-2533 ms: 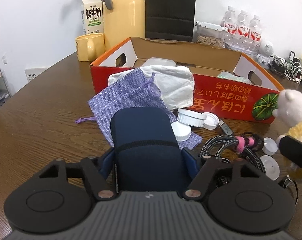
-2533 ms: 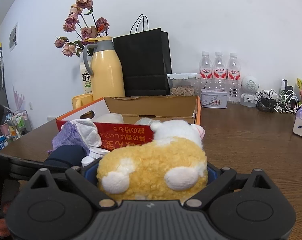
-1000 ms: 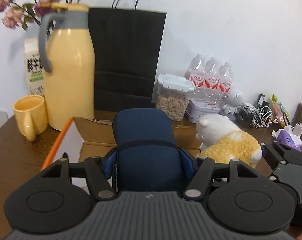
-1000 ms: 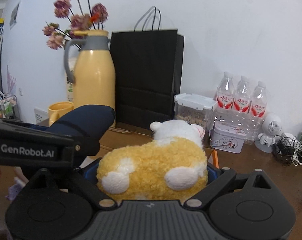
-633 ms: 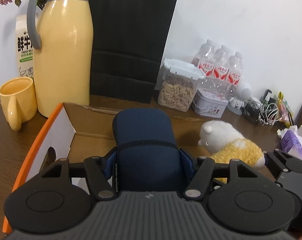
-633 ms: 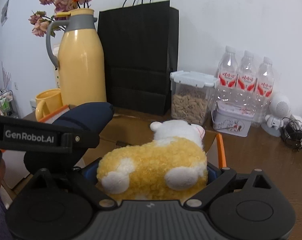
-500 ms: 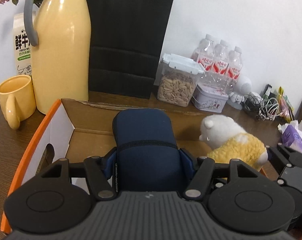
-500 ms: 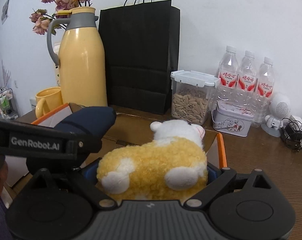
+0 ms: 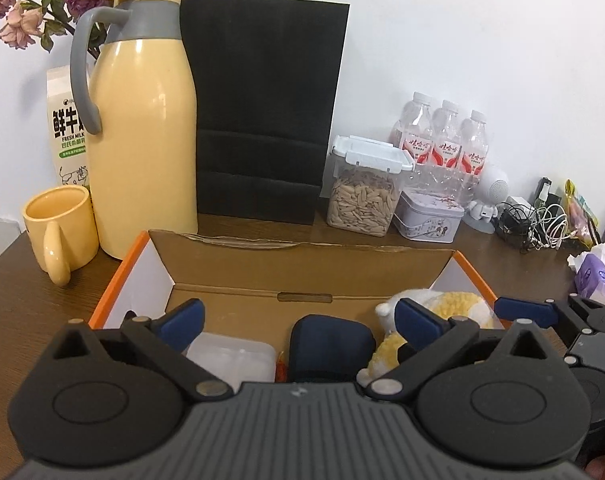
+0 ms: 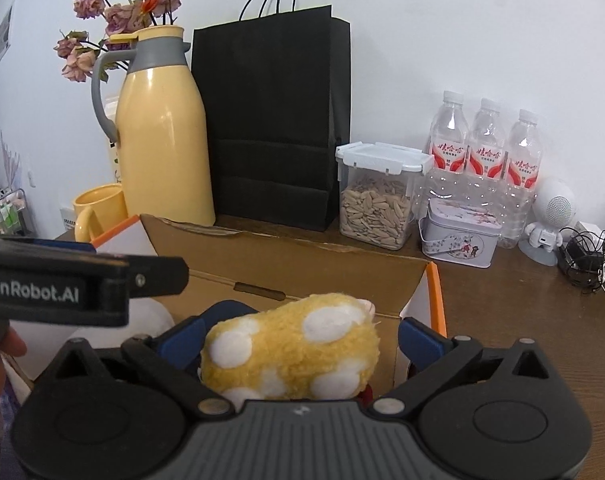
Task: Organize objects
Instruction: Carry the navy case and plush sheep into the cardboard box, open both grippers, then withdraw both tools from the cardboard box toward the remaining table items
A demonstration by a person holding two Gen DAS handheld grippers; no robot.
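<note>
1. The dark blue pouch [image 9: 329, 346] lies inside the cardboard box [image 9: 302, 264], near the box's middle, between a white plastic container [image 9: 232, 354] at its 9 o'clock and the yellow plush toy [image 9: 442, 308] at its 3 o'clock.
2. The yellow plush toy, seen in the right wrist view [image 10: 294, 348], sits low in the box by the right-hand wall, its white head pointing toward 1 o'clock.
3. Step in hand, as I judge it: both things look released into the box, so the drop-off seems done.
4. The next move likely calls for lifting both claws straight up and clear of the box walls before reaching for anything else on the counter [image 10: 522, 312]; dragging sideways could catch the toy's fur or the box's orange edge.
5. The left claw [image 9: 298, 314] is spread wide, its blue pads well apart, and holds nothing; the pouch lies below the gap between them.
6. The right claw [image 10: 300, 334] is also spread wide. The toy sits between its pads; the right pad stands clear of it, but I cannot tell if the left pad touches the fur.
7. Beyond the box, at 12 o'clock, stand a black paper bag [image 9: 266, 108] and a yellow thermos [image 9: 142, 128].
</note>
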